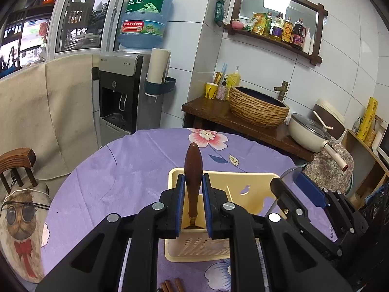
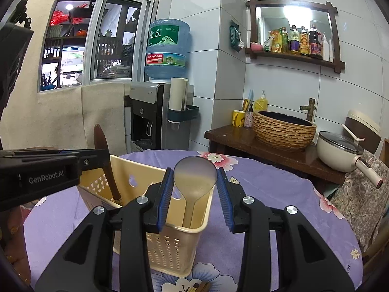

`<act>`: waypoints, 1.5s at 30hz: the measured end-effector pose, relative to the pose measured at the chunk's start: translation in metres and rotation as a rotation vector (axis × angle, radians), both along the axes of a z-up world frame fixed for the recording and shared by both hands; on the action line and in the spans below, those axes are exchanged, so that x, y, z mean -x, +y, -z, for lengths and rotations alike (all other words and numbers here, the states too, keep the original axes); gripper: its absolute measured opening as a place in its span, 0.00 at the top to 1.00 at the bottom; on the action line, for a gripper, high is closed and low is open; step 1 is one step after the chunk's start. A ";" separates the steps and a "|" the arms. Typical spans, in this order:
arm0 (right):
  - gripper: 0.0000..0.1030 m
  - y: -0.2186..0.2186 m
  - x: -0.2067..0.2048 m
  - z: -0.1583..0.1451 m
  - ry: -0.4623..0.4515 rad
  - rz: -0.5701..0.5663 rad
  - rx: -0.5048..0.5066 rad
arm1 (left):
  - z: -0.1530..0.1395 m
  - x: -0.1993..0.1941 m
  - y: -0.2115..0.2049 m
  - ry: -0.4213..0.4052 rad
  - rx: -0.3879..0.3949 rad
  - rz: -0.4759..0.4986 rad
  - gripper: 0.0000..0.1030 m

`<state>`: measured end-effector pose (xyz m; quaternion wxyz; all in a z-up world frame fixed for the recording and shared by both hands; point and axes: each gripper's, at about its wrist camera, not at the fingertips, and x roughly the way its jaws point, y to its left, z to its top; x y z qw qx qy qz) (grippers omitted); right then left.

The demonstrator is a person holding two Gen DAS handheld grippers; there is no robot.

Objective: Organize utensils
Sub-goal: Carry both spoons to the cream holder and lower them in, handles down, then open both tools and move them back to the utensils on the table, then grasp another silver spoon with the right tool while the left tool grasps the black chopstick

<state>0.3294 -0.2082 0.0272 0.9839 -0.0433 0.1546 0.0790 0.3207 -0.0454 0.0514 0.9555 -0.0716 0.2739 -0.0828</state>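
My left gripper (image 1: 193, 180) is shut on a utensil with a dark brown wooden handle (image 1: 192, 160). The handle stands upright and its lower end reaches down into a cream plastic utensil basket (image 1: 243, 175). In the right wrist view my right gripper (image 2: 194, 172) is shut on the round bowl of a metal spoon (image 2: 195, 175). The bowl is up and the stem runs down inside the basket (image 2: 170, 248). The left gripper (image 2: 92, 161) with the brown handle (image 2: 102, 146) shows at the basket's far left. The right gripper (image 1: 293, 182) appears at the right of the left wrist view.
The basket stands on a round table under a purple flowered cloth (image 1: 116, 170). Brown chopstick ends (image 1: 170, 286) lie at the near edge. Beyond are a water dispenser (image 1: 121, 92), a wooden counter with a woven basin (image 1: 257, 107) and a lidded pan (image 1: 308, 131). A chair (image 1: 17, 165) stands on the left.
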 end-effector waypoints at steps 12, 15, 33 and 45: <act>0.35 -0.015 0.026 -0.014 -0.010 0.001 -0.051 | -0.020 0.042 0.014 -0.113 0.016 -0.029 0.31; 0.28 -0.019 0.043 -0.017 0.030 -0.030 -0.061 | -0.019 0.061 0.027 -0.110 0.028 -0.043 0.17; 0.33 0.026 0.104 0.082 0.421 -0.227 0.060 | 0.090 0.125 0.080 0.207 -0.030 -0.124 0.12; 0.44 0.040 0.082 0.116 0.553 -0.240 0.107 | 0.106 0.127 0.080 0.267 -0.038 -0.106 0.31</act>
